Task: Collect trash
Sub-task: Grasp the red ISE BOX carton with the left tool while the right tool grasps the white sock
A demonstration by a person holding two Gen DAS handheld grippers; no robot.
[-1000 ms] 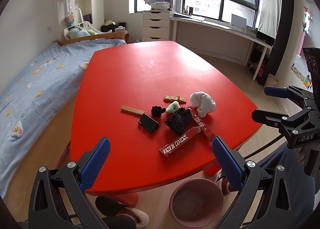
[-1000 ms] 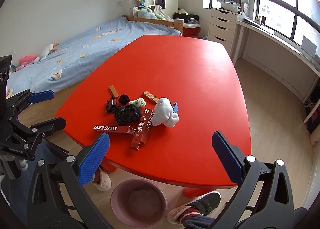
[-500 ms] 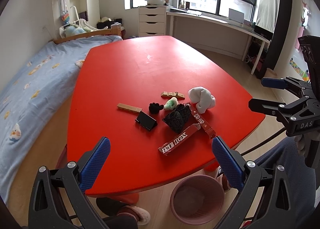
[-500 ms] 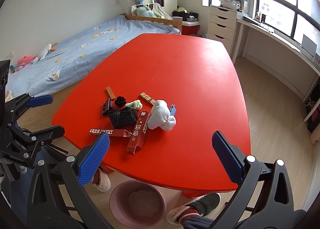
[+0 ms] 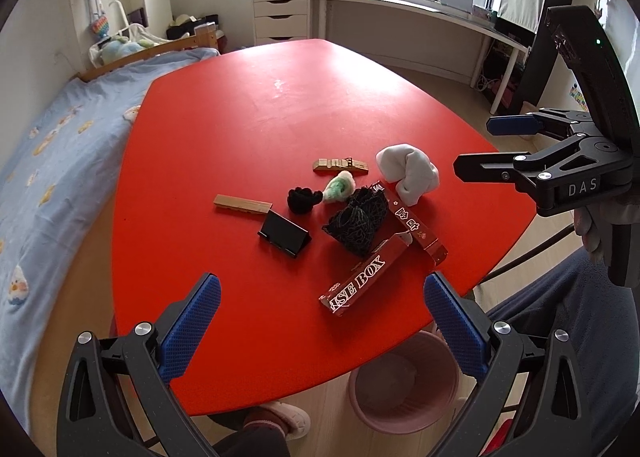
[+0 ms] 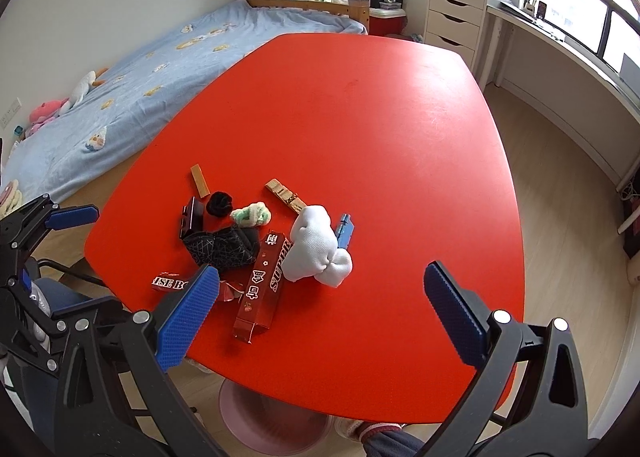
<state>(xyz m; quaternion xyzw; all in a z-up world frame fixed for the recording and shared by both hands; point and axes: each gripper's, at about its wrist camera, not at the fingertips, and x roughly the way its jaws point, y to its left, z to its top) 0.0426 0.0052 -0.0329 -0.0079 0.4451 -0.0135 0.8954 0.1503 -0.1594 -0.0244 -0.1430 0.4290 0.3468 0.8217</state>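
Left wrist view: raised above the near edge of the glossy red rounded surface (image 5: 248, 105), angled down and forward toward the windows. Right wrist view: similarly raised at the near edge, facing forward and toward the blue-covered bed (image 6: 132, 69). Shared by both: the surface, the cluster of small litter including the crumpled white cloth wad (image 5: 406, 173) (image 6: 316, 245), and the pink round plastic bin (image 5: 404, 385) (image 6: 276, 429) below.

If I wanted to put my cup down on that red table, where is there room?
The far half of the red table, toward the drawers, is bare, as is the strip right of the white sock. The near-left corner is crowded with the red boxes and scraps.
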